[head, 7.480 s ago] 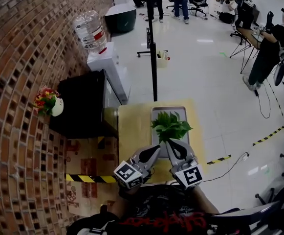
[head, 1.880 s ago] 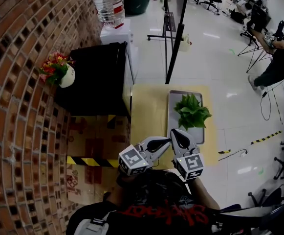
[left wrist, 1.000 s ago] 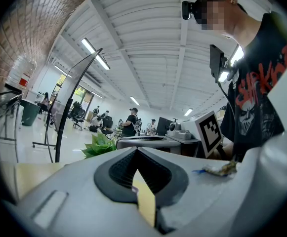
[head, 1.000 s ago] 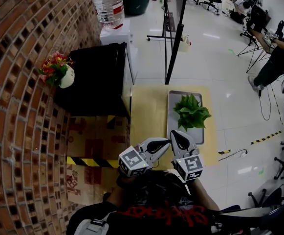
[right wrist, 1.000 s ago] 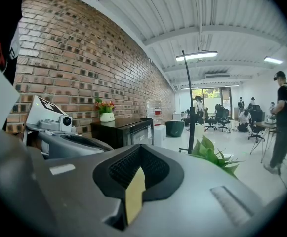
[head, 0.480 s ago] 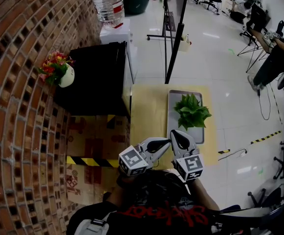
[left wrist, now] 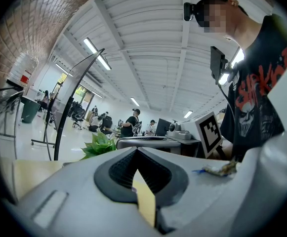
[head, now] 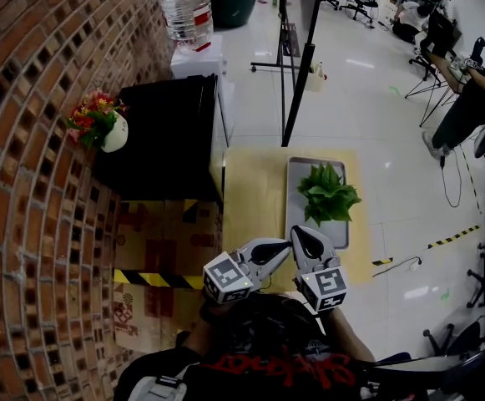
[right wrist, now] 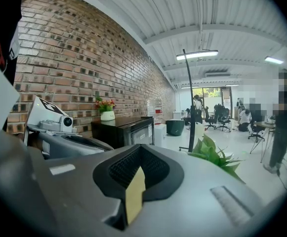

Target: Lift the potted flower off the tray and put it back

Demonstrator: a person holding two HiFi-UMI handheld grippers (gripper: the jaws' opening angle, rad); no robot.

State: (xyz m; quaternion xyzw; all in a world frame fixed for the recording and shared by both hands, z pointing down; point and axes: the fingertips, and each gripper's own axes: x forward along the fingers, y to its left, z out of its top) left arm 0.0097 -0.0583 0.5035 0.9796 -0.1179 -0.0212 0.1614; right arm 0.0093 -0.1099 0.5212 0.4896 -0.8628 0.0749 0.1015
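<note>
Potted flower sat on the tray, ahead of my grippers. Left gripper and right gripper had jaws pressed together, empty. My judgement: spread the jaws first, then approach the pot low, under the leaves.

At the frame's centre, your worktop carries the tray on its right half, and the potted flower stands in the tray. Just below it your left hand-held gripper sits beside your right hand-held gripper. Left of the worktop is a cabinet, with a vase on its left edge.
</note>
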